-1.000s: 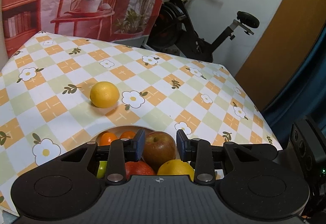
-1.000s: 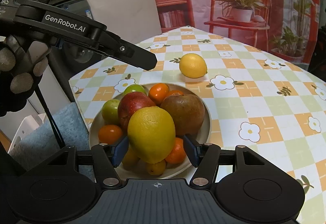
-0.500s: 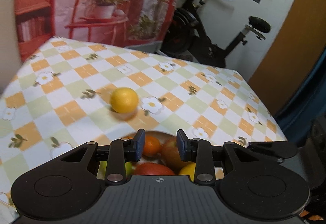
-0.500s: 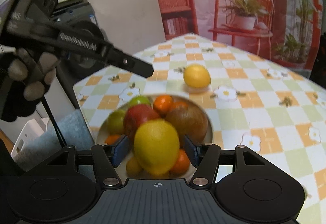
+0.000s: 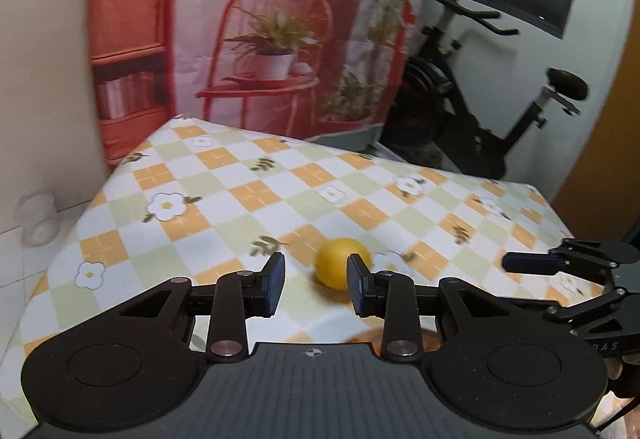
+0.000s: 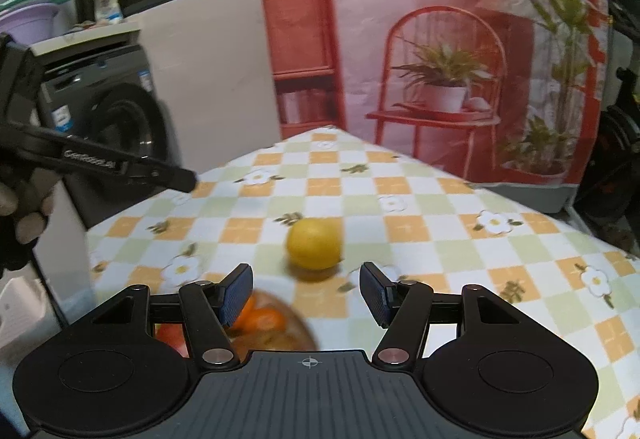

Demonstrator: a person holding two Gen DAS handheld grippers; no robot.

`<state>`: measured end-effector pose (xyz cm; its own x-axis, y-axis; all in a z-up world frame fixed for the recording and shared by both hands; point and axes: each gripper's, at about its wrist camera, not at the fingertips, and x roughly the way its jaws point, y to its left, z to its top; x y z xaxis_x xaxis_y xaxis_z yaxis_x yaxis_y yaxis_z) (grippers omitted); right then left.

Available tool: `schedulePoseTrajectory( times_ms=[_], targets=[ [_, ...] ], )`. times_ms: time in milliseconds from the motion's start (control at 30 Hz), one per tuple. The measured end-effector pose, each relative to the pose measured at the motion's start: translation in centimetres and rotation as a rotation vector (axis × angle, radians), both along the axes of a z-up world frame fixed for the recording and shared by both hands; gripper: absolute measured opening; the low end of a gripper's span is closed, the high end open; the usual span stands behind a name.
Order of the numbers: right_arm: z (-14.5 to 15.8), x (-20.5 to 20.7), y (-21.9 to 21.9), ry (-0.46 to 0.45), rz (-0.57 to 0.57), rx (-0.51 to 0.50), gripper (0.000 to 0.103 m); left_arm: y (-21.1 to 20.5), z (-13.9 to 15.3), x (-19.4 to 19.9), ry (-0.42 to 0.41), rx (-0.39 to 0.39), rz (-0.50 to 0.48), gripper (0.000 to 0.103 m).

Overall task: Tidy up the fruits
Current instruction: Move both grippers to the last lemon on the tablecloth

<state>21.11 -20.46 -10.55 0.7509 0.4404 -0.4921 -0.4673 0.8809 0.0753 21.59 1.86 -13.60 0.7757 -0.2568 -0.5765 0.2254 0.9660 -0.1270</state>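
Observation:
A yellow lemon (image 5: 340, 268) lies alone on the checked tablecloth; it also shows in the right wrist view (image 6: 315, 244). My left gripper (image 5: 316, 289) is open and empty, raised above the table, with the lemon just beyond its right finger. My right gripper (image 6: 307, 293) is open and empty, with the lemon ahead between its fingers, apart from them. The fruit bowl (image 6: 298, 321) with oranges (image 6: 262, 319) and a red apple (image 6: 172, 337) sits low at the left, mostly hidden by the right gripper. In the left wrist view only a sliver of the bowl (image 5: 362, 337) shows.
The table (image 5: 248, 199) has a flowered check cloth, with edges at the left and far side. An exercise bike (image 5: 480, 111) stands behind at the right. A washing machine (image 6: 108, 119) stands left of the table. The other gripper shows at each view's side (image 5: 560, 263).
Both grippers have lifted and tilted up away from the bowl. The right gripper has let go of the large yellow fruit, which is now out of sight. The bowl has dropped nearly out of view.

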Motion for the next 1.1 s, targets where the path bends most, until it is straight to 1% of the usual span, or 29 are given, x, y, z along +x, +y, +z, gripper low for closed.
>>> schedulePoseTrajectory(
  times_ms=[200,400,500,633,800,1100],
  targets=[
    [-1.0,3.4,-0.3,0.015,-0.027,-0.007,0.056,-0.1,-0.6,1.9,0.016,0.006,0.039,0.036],
    [-2.1,5.6,-0.4,0.042,-0.039,-0.003,0.056,-0.3,-1.3,3.3,0.033,0.006,0.045,0.036],
    [-2.7,6.7,-0.5,0.055,-0.058,0.01,0.056,-0.5,-1.5,3.9,0.016,0.027,0.059,0.037],
    [-3.5,7.9,-0.5,0.072,-0.071,0.014,0.056,-0.7,-1.8,4.9,0.021,0.017,0.046,0.037],
    [-4.3,9.3,0.1,0.088,-0.061,-0.002,0.056,-0.9,-2.3,6.1,0.032,0.009,0.031,0.037],
    [-6.0,11.4,2.0,0.109,0.013,-0.063,0.056,-1.0,-3.6,8.9,0.092,-0.051,-0.01,0.037]
  ],
)
